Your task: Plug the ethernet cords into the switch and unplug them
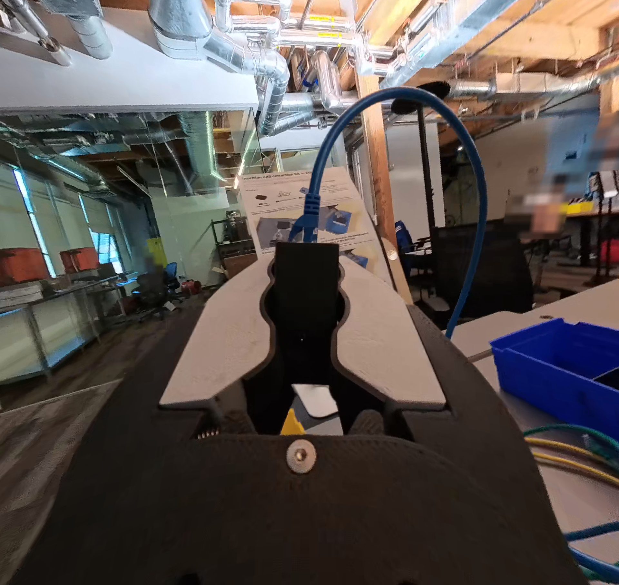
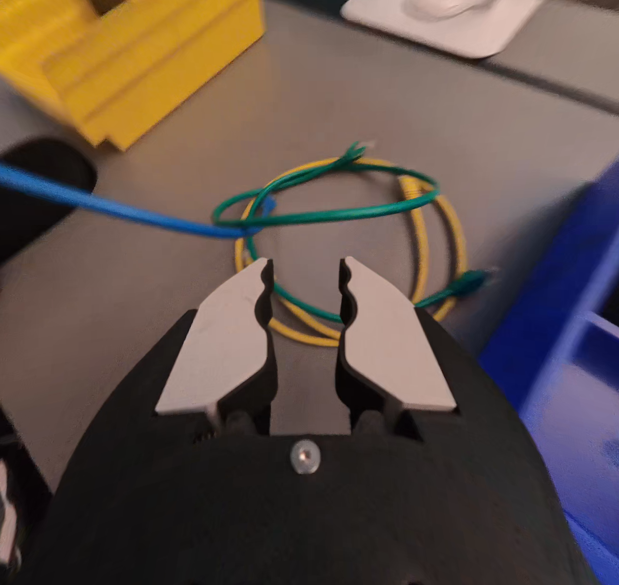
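Observation:
My left gripper is tilted up off the table and shut on a black switch. A blue ethernet cord arches over it, and its plug sits at the switch's top end. The same blue cord runs across the right wrist view from the left. My right gripper is open and empty, just above a loose coil of a green cord and a yellow cord that lie on the grey table.
A yellow block with a square opening stands at the far left. A blue bin is at the right and also shows in the left wrist view. A white pad lies behind. A printed sheet stands beyond the switch. Left tips to right tips: about 40 centimeters.

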Demonstrator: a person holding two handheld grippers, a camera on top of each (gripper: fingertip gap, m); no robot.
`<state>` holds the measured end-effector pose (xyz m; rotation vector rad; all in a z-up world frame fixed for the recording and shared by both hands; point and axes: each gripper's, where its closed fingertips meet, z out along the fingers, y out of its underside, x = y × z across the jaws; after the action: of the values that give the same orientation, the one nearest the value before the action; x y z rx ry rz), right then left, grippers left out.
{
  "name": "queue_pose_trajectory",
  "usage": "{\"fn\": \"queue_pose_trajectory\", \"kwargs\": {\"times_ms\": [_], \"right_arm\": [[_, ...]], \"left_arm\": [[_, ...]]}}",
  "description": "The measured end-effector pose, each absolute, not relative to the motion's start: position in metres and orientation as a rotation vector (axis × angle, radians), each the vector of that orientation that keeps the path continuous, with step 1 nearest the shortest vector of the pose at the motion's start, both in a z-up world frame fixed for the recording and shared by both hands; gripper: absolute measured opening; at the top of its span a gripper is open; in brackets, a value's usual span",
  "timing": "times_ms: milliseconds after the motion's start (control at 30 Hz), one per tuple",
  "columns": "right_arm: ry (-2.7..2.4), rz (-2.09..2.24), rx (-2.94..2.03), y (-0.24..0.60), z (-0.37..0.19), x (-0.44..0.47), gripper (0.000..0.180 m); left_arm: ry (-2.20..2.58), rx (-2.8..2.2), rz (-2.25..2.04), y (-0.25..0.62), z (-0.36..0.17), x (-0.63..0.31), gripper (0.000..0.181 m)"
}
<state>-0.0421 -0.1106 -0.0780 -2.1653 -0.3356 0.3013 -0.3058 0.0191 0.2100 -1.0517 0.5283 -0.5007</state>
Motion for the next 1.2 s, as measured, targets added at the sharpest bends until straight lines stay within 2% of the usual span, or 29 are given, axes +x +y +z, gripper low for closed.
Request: {"fn": "queue_pose_trajectory", "kwargs": {"times_ms": [67,200,367,700,867,967,1100,1200], "right_arm": [[-0.548,0.328,-2.175,-0.118,-0.097,-0.067,0.04],[-0.726,0.087,-2.225,-0.106,-0.131,-0.07,0.038],[-0.809,0.167,-2.363,-0.108,-0.157,-0.08,0.011],[-0.818,0.152,-2.393,-0.117,-0.154,-0.078,0.009],[-0.71,0.158,-2.362,-0.129,-0.128,-0.072,0.008],[-0.749,0.266,-2.46,-0.155,-0.129,-0.072,0.007],[-0.786,0.272,-2.612,-0.181,-0.151,-0.066,0.008],[-0.754,0.304,-2.588,-0.186,-0.154,-0.066,0.008]], "left_arm": [[0.524,-1.044,-0.54,0.019,0.211,-0.306,0.028],[0.53,-1.038,-0.562,0.017,0.212,-0.303,0.028],[0.599,-0.993,-0.697,0.002,0.23,-0.27,0.029],[0.745,-0.98,-0.955,0.031,0.372,-0.2,0.028],[0.768,-0.98,-0.651,0.039,0.371,-0.204,0.029],[0.746,-1.007,-0.691,0.047,0.375,-0.209,0.028],[0.735,-1.035,-0.832,0.056,0.424,-0.218,0.028],[0.748,-1.007,-0.753,0.047,0.473,-0.233,0.031]]}}
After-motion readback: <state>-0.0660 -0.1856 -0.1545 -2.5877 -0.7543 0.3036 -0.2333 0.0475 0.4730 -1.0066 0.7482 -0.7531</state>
